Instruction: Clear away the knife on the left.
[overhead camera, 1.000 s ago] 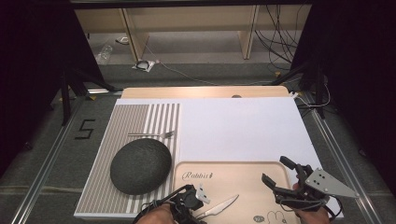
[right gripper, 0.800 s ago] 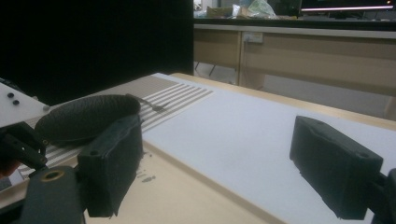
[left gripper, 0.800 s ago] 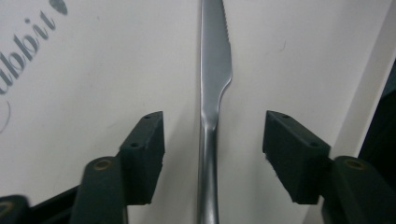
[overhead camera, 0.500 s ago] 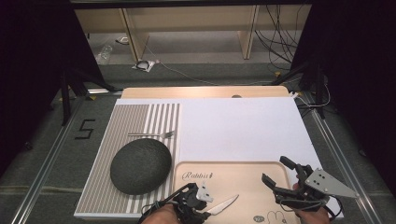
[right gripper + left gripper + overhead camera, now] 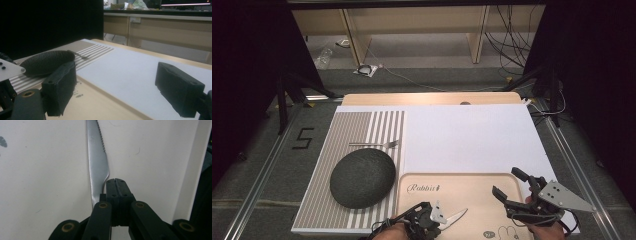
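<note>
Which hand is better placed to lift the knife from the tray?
Left. The left gripper has just closed its jaws at the knife, whose blade lies on the tray. The right gripper stands open over the tray's right side, apart from the knife.

wooden table (image 5: 422, 98), white sheet (image 5: 472, 135) over it, striped placemat (image 5: 357, 130) left, beige tray (image 5: 472, 187) front

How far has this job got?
Done: fork lies on the striped mat. In hand: left gripper has just been closing at the knife on the tray, pads meeting beside the blade, grip unsure. Left: moving the knife; right gripper hangs open.
</note>
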Demonstrator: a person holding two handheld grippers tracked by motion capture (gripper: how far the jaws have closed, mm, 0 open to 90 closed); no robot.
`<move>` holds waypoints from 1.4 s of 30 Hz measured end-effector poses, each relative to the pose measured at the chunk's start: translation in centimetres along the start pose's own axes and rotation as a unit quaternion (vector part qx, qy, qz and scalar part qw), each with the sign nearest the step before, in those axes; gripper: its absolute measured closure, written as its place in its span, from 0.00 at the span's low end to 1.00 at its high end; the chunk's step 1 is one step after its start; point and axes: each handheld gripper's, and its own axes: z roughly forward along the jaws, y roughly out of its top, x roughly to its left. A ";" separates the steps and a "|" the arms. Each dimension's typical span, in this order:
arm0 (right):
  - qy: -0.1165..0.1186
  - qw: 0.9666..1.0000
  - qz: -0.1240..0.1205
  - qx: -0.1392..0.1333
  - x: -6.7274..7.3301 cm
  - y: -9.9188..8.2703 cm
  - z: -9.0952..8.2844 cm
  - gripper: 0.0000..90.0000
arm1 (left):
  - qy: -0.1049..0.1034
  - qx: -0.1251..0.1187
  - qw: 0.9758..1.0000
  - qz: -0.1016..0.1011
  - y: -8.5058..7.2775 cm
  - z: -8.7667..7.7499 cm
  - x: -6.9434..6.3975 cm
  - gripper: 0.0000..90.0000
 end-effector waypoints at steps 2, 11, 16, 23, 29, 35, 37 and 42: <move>0.000 1.000 0.000 0.000 0.0 0.0 0.0 0.20 | 0.002 0.004 1.000 -0.003 0.0 0.3 0.0 0.99; 0.001 1.000 0.000 0.000 0.0 0.0 0.0 0.20 | 0.014 0.004 1.000 -0.011 -0.1 0.5 0.5 0.99; 0.002 1.000 -0.001 -0.001 0.0 0.0 0.0 0.20 | 0.028 0.003 0.999 -0.018 -0.4 0.4 1.1 0.99; 0.001 1.000 -0.001 -0.001 0.0 0.0 0.0 0.21 | 0.044 0.000 0.999 -0.031 -0.9 0.0 2.2 0.99; 0.001 1.000 -0.001 -0.003 0.0 0.0 0.0 0.21 | 0.052 0.000 0.998 -0.042 -1.2 -0.3 2.9 0.99; 0.001 1.000 -0.001 -0.003 0.0 0.0 0.0 0.21 | 0.062 0.003 0.997 -0.045 -1.5 -0.6 3.3 0.99; 0.001 1.000 0.000 -0.003 0.0 0.0 0.0 0.21 | 0.063 0.004 0.997 -0.044 -1.6 -0.6 3.4 0.99; 0.001 1.000 -0.001 -0.002 0.0 0.0 -0.1 0.21 | 0.065 0.006 0.997 -0.050 -1.8 -0.8 3.8 0.99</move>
